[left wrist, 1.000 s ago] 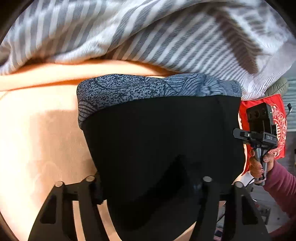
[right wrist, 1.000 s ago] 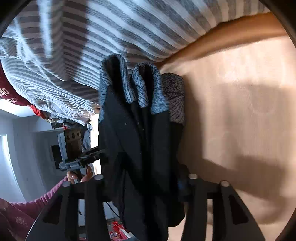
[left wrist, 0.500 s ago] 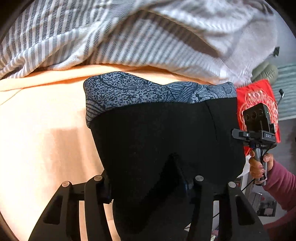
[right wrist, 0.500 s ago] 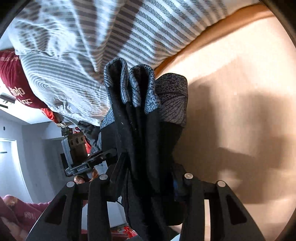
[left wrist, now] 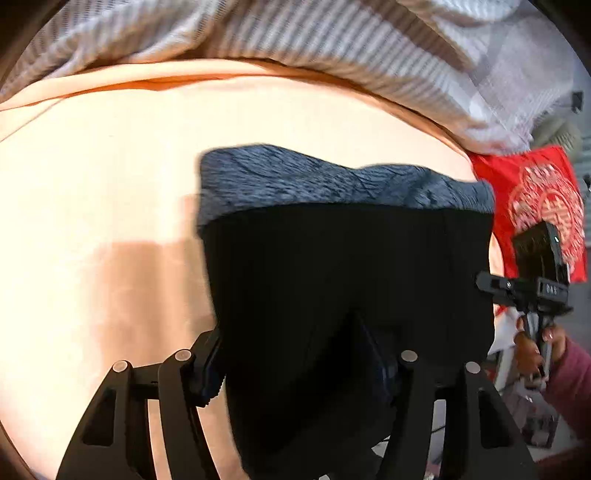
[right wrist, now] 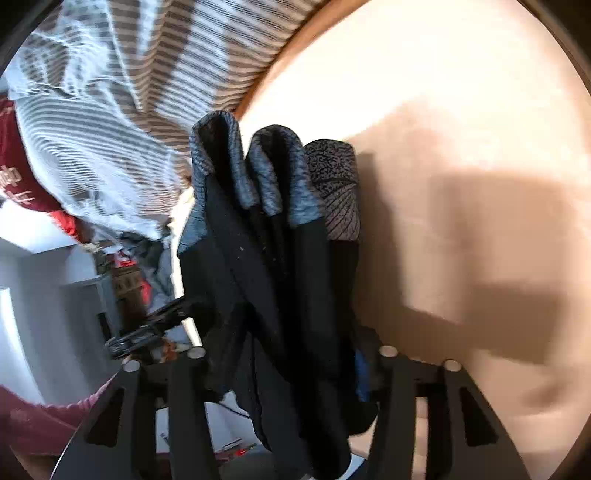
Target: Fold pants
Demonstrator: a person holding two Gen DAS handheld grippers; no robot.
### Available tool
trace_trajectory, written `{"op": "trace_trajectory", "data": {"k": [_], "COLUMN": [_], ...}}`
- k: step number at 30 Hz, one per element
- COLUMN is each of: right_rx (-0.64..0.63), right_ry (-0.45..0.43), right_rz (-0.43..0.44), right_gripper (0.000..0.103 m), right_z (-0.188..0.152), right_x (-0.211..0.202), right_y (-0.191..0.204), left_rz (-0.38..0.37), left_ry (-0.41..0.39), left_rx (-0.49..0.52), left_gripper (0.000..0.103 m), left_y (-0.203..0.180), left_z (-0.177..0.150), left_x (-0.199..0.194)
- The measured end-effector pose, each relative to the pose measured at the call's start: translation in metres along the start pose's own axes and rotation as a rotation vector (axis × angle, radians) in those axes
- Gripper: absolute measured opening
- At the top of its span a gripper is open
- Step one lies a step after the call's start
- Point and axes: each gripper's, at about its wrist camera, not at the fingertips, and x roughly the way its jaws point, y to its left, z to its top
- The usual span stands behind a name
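On my left, the peach bedsheet [left wrist: 110,192] fills most of my left wrist view, sunlit, with a soft shadow band across it below the middle. My left gripper [left wrist: 306,373] has its two fingers closed onto the black pants [left wrist: 343,280], the dark cloth bunched between them and hiding the fingertips themselves. The pants hang as a broad black panel in front of the camera, held above the sheet, and their patterned grey waistband [left wrist: 332,181] runs across the far edge of the panel. Beyond that, a grey-and-white striped blanket [left wrist: 295,33] lies rumpled along the far side of the sheet. Further right, a red cushion with a white printed emblem [left wrist: 535,199] sits near the corner of the bed, and in front of it my right hand [left wrist: 535,350] grips the handle of the right gripper, which meets the right edge of the black panel. In my right wrist view, the left gripper's handle is at the left, partly hidden behind the cloth and blurred. My right gripper [right wrist: 291,362] pinches several layers of the pants together; the waistband shows here edge-on as three grey folds [right wrist: 273,173] standing side by side, with black fabric draping down through the fingers. To the right of the folds the peach sheet carries hard-edged shadows.
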Motion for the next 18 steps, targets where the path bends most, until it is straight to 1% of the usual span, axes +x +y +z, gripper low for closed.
{"op": "trace_trajectory", "data": {"k": [3,7,8,9,10,11,12,15,18], "right_rx": [0.001,-0.036,-0.037,-0.036,-0.035,-0.039,-0.049,-0.117,-0.199], "right_ry": [-0.013,-0.066,-0.081,-0.095,-0.11,-0.116,-0.116,-0.104,-0.076], "right_rz": [-0.087,-0.249,-0.269,-0.283,-0.29,-0.287,-0.287,-0.336,-0.381], "right_gripper": [0.058,0.058,0.058,0.054,0.049,0.035,0.031,0.031,0.031], "right_z": [-0.002,-0.01,-0.013,-0.016,-0.02,-0.023,-0.027,-0.039,-0.05], "right_x": [-0.013,-0.04,-0.047,-0.053,-0.057,-0.061,-0.063,-0.058,-0.044], "right_y": [0.003,0.026,0.03,0.034,0.042,0.046,0.051,0.07,0.09], "left_rz": [0.081,0.168,0.184,0.204,0.232,0.242,0.252,0.27,0.304], "left_ry": [-0.025,-0.058,-0.065,-0.076,-0.098,-0.111,-0.12,-0.119,-0.108], "left_rx": [-0.009,0.001,0.003,0.001,-0.005,-0.006,-0.01,-0.056,-0.084], "left_gripper": [0.063,0.063,0.066,0.072,0.082,0.083,0.083,0.083,0.083], "left_y": [-0.001,-0.012,-0.007,-0.006,-0.015,-0.023,-0.03,-0.049,-0.072], "left_z": [-0.004,-0.013,-0.017,-0.021,-0.025,-0.027,-0.029,-0.038,-0.044], "left_x": [-0.017,-0.045,-0.056,-0.064,-0.07,-0.07,-0.072,-0.068,-0.053]}}
